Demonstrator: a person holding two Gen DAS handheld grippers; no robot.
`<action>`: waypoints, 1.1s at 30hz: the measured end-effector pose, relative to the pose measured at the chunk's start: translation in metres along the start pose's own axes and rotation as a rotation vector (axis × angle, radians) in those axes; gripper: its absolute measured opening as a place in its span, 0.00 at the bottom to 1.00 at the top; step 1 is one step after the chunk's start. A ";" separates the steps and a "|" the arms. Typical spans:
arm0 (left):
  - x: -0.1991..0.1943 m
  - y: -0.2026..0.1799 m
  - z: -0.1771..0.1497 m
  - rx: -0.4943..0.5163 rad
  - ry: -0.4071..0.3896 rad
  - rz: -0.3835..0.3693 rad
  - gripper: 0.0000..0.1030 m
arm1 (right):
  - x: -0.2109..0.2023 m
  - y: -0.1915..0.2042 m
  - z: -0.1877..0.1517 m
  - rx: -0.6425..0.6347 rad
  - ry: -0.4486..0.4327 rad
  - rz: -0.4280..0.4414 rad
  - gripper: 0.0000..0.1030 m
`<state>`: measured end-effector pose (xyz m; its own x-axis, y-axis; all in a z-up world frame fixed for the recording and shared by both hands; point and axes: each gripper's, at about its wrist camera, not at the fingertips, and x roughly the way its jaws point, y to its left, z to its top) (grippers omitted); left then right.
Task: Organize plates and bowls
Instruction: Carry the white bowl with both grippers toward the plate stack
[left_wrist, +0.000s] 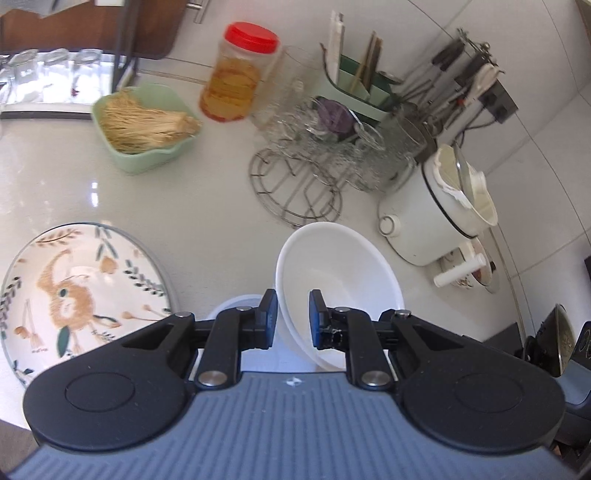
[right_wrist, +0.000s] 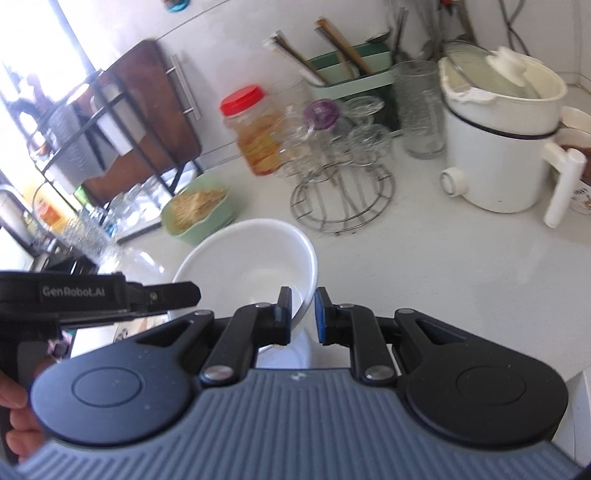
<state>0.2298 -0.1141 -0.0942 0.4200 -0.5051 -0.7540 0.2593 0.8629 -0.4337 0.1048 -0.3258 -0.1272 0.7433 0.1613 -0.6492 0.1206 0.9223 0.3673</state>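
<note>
A white bowl (left_wrist: 338, 273) is held tilted above the counter. My left gripper (left_wrist: 293, 319) straddles its left rim, the jaws a little apart around the rim. My right gripper (right_wrist: 303, 315) straddles the bowl's (right_wrist: 247, 262) right rim the same way. Below the bowl a second white bowl (left_wrist: 236, 306) shows partly; it also shows in the right wrist view (right_wrist: 299, 350). A patterned plate (left_wrist: 77, 291) with an orange animal lies flat on the counter to the left. The left gripper's body (right_wrist: 92, 299) shows in the right wrist view at the left.
A green dish of dried noodles (left_wrist: 144, 125), a red-lidded jar (left_wrist: 236, 74), a wire rack with glasses (left_wrist: 306, 166), a utensil holder (left_wrist: 354, 85) and a white pot (left_wrist: 439, 206) stand behind. A black shelf rack (right_wrist: 110, 140) stands far left.
</note>
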 end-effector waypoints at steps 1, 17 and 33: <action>-0.002 0.003 -0.002 -0.002 -0.005 0.010 0.19 | 0.002 0.003 -0.001 -0.008 0.009 0.010 0.16; 0.017 0.031 -0.031 -0.041 0.071 0.108 0.19 | 0.032 0.018 -0.023 -0.122 0.129 0.003 0.17; 0.032 0.032 -0.045 -0.042 0.102 0.144 0.19 | 0.043 0.004 -0.033 -0.118 0.176 -0.003 0.37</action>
<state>0.2125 -0.1018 -0.1541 0.3593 -0.3745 -0.8548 0.1657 0.9270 -0.3365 0.1158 -0.3033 -0.1755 0.6156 0.2081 -0.7601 0.0367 0.9559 0.2915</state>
